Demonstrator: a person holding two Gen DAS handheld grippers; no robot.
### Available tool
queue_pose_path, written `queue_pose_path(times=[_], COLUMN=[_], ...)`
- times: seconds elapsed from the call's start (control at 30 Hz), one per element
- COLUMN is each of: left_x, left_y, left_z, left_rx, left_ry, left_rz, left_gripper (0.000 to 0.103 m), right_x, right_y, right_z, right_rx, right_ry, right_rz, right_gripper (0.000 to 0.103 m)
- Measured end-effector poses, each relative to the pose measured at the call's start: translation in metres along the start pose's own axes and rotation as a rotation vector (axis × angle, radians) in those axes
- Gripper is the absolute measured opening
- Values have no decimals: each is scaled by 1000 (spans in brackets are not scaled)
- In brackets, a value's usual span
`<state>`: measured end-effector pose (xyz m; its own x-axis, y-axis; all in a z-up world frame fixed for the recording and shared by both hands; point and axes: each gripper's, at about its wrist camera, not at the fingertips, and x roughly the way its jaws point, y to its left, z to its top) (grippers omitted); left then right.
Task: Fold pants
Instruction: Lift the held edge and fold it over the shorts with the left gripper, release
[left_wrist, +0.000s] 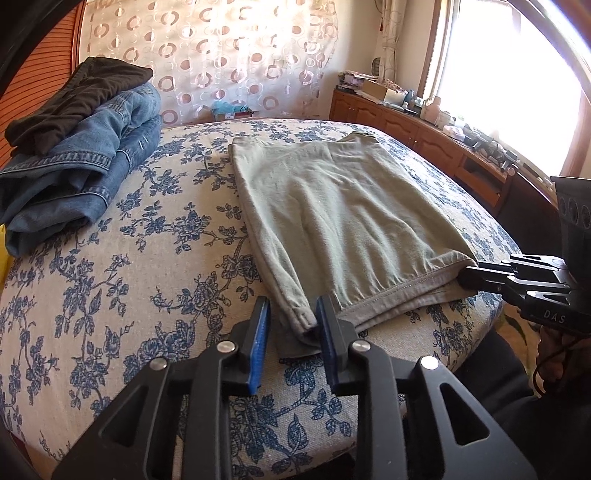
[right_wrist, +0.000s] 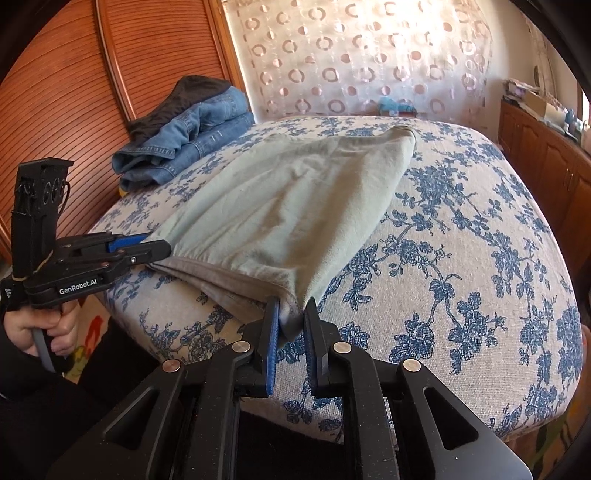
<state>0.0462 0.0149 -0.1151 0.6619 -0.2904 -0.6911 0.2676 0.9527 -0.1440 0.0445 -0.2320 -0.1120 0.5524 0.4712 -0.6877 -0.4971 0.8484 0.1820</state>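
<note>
Pale green pants (left_wrist: 332, 206) lie folded flat on a blue-flowered bed cover (left_wrist: 129, 277), with the near hem at the cover's front edge. My left gripper (left_wrist: 291, 306) stands open around the near left corner of the hem; the cloth lies against the right pad and a gap shows beside the left pad. From the right wrist view this gripper (right_wrist: 159, 242) sits at the left corner of the pants (right_wrist: 288, 206). My right gripper (right_wrist: 291, 302) is shut on the near right corner, with cloth bunched between its blue pads. It also shows as the right gripper (left_wrist: 467, 275) at the hem's right end.
A stack of folded blue jeans (left_wrist: 85, 170) topped by a dark garment (left_wrist: 77, 99) lies at the far left of the bed. A wooden cabinet (left_wrist: 424, 136) with clutter runs under the window at right. A slatted wooden panel (right_wrist: 74, 92) stands left. A hand (right_wrist: 55, 328) holds the left gripper's handle.
</note>
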Motion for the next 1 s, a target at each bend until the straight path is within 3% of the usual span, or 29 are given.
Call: queue_pose_path(times=[0.17,0.3,0.4,1.0], left_x=[-1,-3,-8,-30], left_y=[0,-1,-2,-14], left_z=[-1,-2,0,12], left_rx=[-4,-3,-31,10], left_ry=[1,-3,-10,-62], left_rz=[-8,-31,-41,-44], left_gripper=[24,12,8,7], right_x=[1,1,1,-25], right_y=[-3,-3,-1,-1], right_z=[-1,-1,-2,17], right_rx=[13,11,-7,-14], right_ry=[5,4,0,-68], right_rz=[5,3,-7,19], right_gripper=[12,13,13,9])
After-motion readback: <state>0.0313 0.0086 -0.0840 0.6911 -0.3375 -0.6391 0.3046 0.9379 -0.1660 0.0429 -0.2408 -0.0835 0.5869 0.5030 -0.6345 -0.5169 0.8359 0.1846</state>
